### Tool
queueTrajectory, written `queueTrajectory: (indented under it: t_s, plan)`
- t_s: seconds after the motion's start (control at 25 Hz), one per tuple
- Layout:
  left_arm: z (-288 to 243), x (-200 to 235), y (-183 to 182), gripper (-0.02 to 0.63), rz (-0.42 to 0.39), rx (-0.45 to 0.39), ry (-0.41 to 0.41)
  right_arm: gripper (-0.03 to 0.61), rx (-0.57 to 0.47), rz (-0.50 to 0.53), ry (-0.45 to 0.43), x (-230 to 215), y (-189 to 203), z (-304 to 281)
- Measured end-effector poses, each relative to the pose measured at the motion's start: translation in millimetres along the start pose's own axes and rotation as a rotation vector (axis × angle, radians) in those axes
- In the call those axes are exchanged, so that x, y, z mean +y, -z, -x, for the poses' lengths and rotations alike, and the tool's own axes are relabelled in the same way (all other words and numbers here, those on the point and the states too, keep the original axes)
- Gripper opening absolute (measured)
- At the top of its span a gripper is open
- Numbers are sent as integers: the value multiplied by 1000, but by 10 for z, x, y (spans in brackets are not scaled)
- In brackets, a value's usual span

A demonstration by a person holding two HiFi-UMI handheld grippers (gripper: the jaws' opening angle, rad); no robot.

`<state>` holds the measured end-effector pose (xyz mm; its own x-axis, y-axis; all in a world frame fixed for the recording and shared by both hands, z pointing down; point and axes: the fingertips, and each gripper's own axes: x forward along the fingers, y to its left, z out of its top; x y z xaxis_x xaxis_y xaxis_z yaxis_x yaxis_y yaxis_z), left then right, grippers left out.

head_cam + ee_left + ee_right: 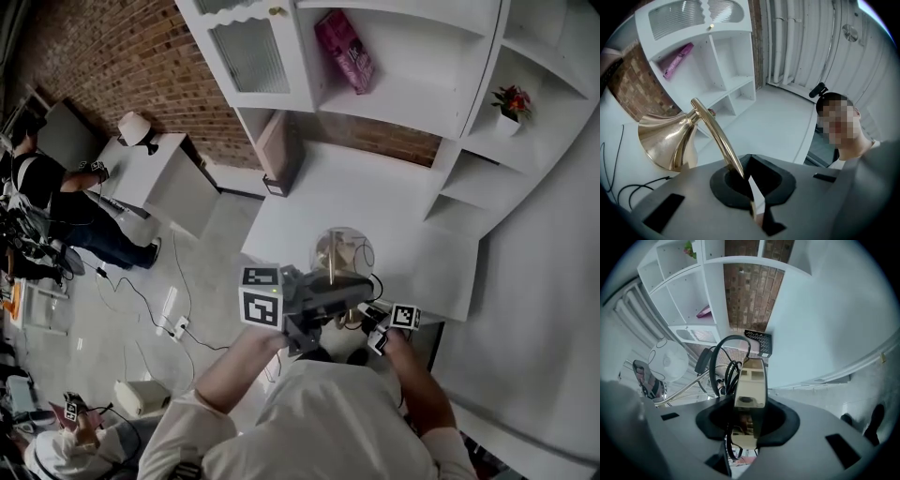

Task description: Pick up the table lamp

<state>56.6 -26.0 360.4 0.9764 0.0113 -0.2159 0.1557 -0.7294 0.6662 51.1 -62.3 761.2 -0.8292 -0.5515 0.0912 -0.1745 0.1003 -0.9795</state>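
Black fingers (778, 183) of the left gripper (743, 176) are pressed together on the curved brass stem of the table lamp (715, 133), which rises out of them to a brass cone (665, 140) at the left of the left gripper view. Across from it, the right gripper (749, 416) has its fingers partly spread and pinching the lamp's flat brass base (751, 383), with the black cord (715, 366) looped just beside that base and the clear glass globe (668, 359) off to the left. From the head view the lamp is carried between the two grippers, globe away from the person, over the near edge of the white bench (375, 202). Behind the bench stands a white shelf unit (403, 103) holding a pink box (344, 49) and a small potted flower (511, 101). A brick wall (122, 56) runs to the left, where another person (56, 202) stands on the grey floor (211, 272) near a low white cabinet (155, 178).
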Motion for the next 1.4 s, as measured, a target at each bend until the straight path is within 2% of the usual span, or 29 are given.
queueTrajectory:
  t_s: [0.16, 0.36, 0.56, 1.0, 1.08, 1.2, 1.32, 1.4]
  plan:
    - [183, -63, -63, 11, 29, -10, 29, 144, -19, 12, -5, 51, 48, -162]
    - [379, -167, -81, 11, 32, 32, 58, 144, -42, 64, 33, 86, 143, -323]
    - [565, -227, -92, 11, 48, 50, 76, 144, -65, 14, 13, 172, 316, -465]
    - [796, -342, -133, 11, 65, 18, 89, 147, -52, 31, 21, 249, 501, -499]
    - [807, -368, -109, 11, 65, 17, 89, 147, -52, 40, 2, 282, 522, -506]
    - [816, -416, -69, 11, 61, 22, 91, 146, -58, 75, -72, 389, 533, -544]
    - [814, -420, -40, 11, 62, 28, 84, 144, -58, 27, -6, 271, 591, -492]
    - [817, -411, -21, 11, 65, 30, 81, 144, -59, 31, -17, 276, 600, -494]
